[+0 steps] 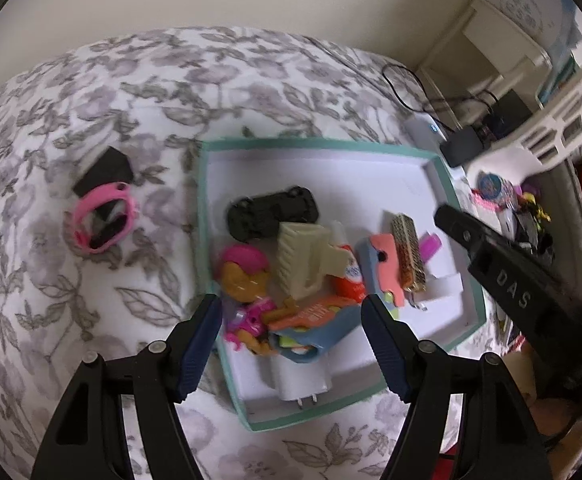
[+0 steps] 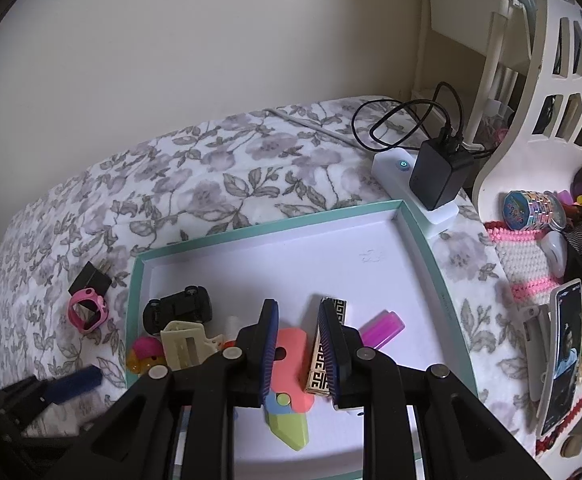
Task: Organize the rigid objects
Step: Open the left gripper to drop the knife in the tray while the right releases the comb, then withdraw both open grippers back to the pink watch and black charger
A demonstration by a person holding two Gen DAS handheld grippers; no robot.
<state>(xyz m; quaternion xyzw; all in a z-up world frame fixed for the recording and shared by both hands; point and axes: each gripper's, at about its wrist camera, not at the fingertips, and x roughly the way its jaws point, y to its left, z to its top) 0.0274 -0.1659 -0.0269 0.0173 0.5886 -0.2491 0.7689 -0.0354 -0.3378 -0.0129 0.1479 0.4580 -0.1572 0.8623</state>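
A teal-rimmed white tray (image 1: 319, 145) (image 2: 415, 224) lies on the flowered bedspread. It holds a black toy car (image 1: 271, 214) (image 2: 179, 308), a cream plastic piece (image 1: 303, 260), a pink-haired doll (image 1: 243, 272), a coral and blue toy knife (image 1: 383, 260) (image 2: 291, 356), a gold patterned bar (image 1: 409, 256) (image 2: 317, 368) and a white plug (image 1: 299, 380). My left gripper (image 1: 291, 320) hangs open above the tray's near end, holding nothing. My right gripper (image 2: 297, 316) is shut and bare above the toy knife. A pink watch (image 1: 105, 220) (image 2: 89, 308) and black adapter (image 1: 105, 170) lie left of the tray.
A white power strip (image 2: 415, 184) with a black charger (image 2: 439, 176) and cable sits past the tray's far right corner. A phone (image 2: 563, 360), a knitted pink and white mat (image 2: 527, 264) and small clutter crowd the right. A white chair (image 2: 551, 80) stands behind them.
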